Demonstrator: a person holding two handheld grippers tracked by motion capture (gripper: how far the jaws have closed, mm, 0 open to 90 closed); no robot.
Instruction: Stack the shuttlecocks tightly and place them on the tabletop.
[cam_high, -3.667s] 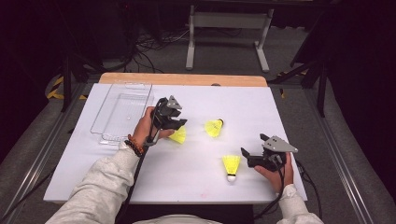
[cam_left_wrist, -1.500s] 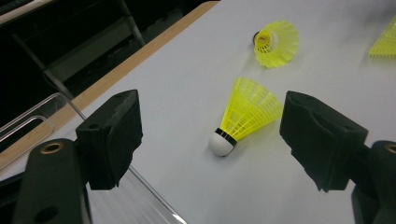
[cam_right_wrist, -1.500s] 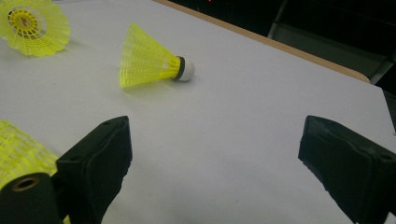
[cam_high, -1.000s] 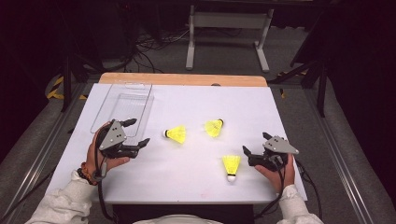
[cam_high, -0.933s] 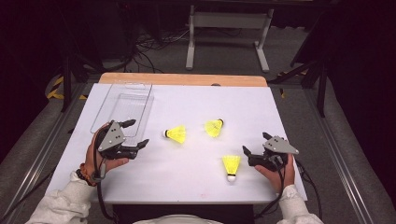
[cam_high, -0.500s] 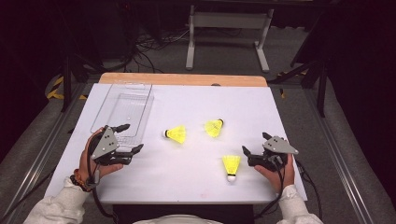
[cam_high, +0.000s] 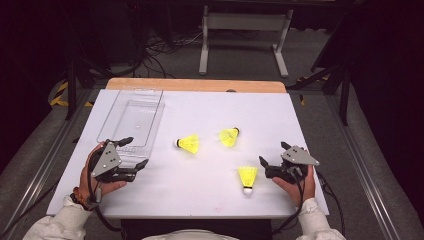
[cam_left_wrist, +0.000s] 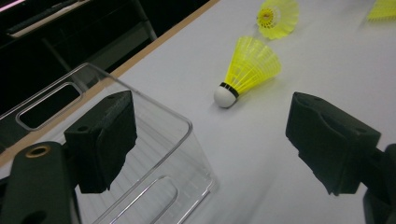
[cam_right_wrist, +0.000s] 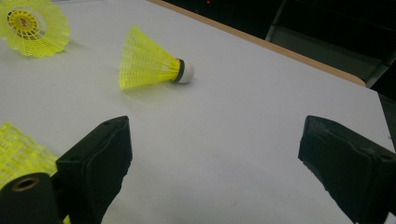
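Note:
Three yellow shuttlecocks lie on the white table (cam_high: 200, 195): one with its white cork to the left (cam_high: 189, 144) (cam_left_wrist: 250, 70) (cam_right_wrist: 32, 28), one in the middle (cam_high: 229, 136) (cam_left_wrist: 278, 17) (cam_right_wrist: 149, 65), and one nearest the front (cam_high: 247, 177) (cam_right_wrist: 18, 154). My left gripper (cam_high: 137, 152) (cam_left_wrist: 212, 121) sits at the front left beside the clear tray's near corner, open, its jaws having just opened a little further with nothing held. At the front right my right gripper (cam_high: 272, 155) (cam_right_wrist: 215, 149) rests open and empty, just right of the front shuttlecock.
A clear plastic tray (cam_high: 131, 117) (cam_left_wrist: 154, 154) lies empty at the back left of the table. A wooden strip (cam_high: 200, 85) runs along the far edge. Dark floor, cables and a metal stand (cam_high: 240, 30) lie beyond.
My left hand has drawn its gripper back from the left shuttlecock to the front left of the table, slightly lower. The shuttlecocks and my right gripper have stayed put.

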